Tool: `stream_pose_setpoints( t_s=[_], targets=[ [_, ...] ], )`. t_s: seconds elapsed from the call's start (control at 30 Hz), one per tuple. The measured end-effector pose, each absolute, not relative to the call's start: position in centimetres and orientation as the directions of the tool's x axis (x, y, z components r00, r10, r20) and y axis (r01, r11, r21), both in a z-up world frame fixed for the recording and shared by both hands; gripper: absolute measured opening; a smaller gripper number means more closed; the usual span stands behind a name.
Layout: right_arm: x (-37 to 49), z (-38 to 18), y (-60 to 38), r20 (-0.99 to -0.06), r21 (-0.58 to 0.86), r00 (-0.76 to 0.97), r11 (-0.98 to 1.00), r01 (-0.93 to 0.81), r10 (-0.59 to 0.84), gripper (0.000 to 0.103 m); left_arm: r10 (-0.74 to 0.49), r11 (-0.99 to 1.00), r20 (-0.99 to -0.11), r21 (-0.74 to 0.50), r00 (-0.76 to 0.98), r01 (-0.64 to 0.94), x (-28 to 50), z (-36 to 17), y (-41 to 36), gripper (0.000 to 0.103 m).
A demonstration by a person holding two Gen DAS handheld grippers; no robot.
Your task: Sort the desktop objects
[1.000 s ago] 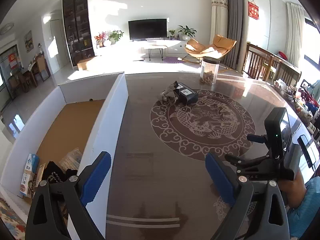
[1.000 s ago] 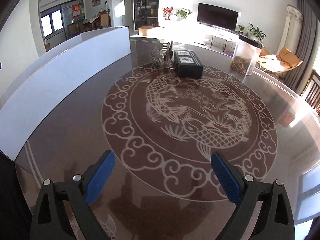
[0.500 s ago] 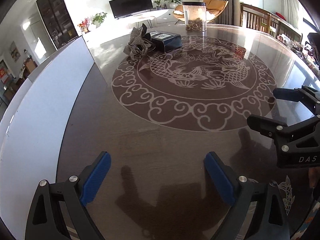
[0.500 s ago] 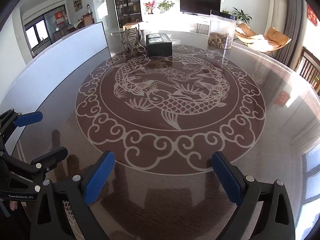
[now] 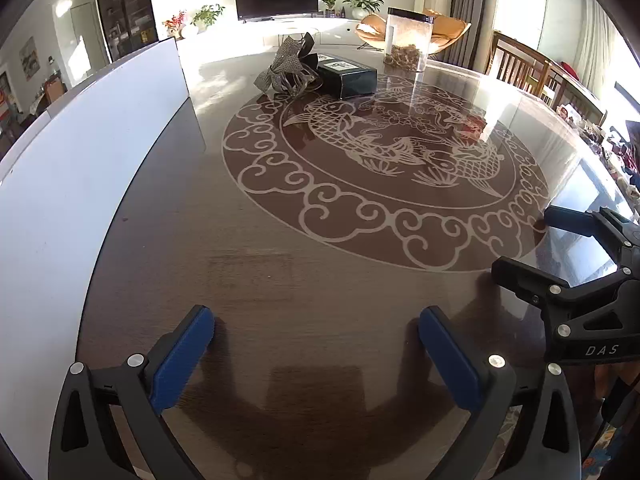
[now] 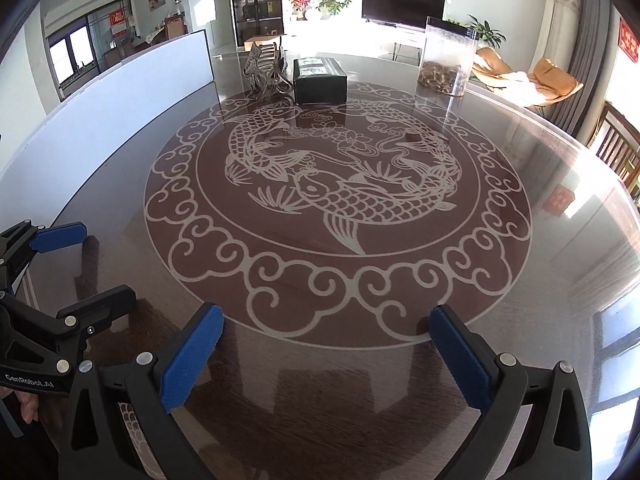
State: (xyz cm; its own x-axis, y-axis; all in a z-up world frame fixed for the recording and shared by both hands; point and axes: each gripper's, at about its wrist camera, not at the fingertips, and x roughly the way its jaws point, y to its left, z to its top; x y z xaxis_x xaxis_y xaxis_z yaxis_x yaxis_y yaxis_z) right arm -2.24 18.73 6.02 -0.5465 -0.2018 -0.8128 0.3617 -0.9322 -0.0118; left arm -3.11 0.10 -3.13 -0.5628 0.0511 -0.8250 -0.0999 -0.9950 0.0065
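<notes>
A black box (image 5: 346, 76) (image 6: 319, 80) lies at the far side of the round table, with a silvery glittering ornament (image 5: 288, 68) (image 6: 266, 68) against its left side. To their right stands a clear canister (image 5: 408, 38) (image 6: 446, 56) with a black lid and brown bits inside. My left gripper (image 5: 316, 316) hangs low over the near table; its jaws are opening and nothing is between them. My right gripper (image 6: 327, 314) is beside it, jaws also opening and empty. Each shows at the edge of the other's view, the right gripper (image 5: 532, 242) and the left gripper (image 6: 88, 266).
A white box wall (image 5: 80, 152) (image 6: 120, 80) runs along the table's left side. The dark glossy table top (image 5: 320, 248) carries a carp medallion in its middle. Wooden chairs (image 5: 520, 68) stand beyond the far right edge.
The left gripper dropped from above the white box to low over the table, and the box's inside left its view. It came into the right wrist view. Both jaws widened slightly.
</notes>
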Motion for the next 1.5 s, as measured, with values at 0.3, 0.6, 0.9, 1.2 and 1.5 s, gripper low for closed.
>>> stream_pose_setpoints(
  t_s=[0.3,0.6,0.9,1.2,1.5],
  targets=[
    [-2.3,6.0,18.8,-0.813,-0.010,-0.545,-0.932,0.362,-0.203,0.103,0.059,-0.994,-0.826,0.001,-0.561,-0.106,-3.2,-3.3,0.2,0.103],
    [-2.3,6.0,18.8,-0.813,-0.010,-0.546,-0.932,0.362,-0.203,0.103,0.061,-0.994,-0.826,0.001,-0.561,-0.109,-3.2,-3.2,0.2,0.103],
    [-3.9,5.9,18.1,-0.814,-0.009,-0.540,-0.925,0.380,-0.213,0.103,0.063,-0.994,-0.826,-0.001,-0.560,-0.110,-3.2,-3.1,0.2,0.103],
    [-6.3,5.9,17.0,-0.815,-0.010,-0.540,-0.925,0.379,-0.212,0.103,0.064,-0.994,-0.826,-0.002,-0.560,-0.110,-3.2,-3.2,0.2,0.103],
    [-9.9,5.9,15.6,-0.815,-0.009,-0.535,-0.920,0.393,-0.221,0.103,0.064,-0.994,-0.826,-0.001,-0.560,-0.111,-3.1,-3.2,0.1,0.103]
  ],
)
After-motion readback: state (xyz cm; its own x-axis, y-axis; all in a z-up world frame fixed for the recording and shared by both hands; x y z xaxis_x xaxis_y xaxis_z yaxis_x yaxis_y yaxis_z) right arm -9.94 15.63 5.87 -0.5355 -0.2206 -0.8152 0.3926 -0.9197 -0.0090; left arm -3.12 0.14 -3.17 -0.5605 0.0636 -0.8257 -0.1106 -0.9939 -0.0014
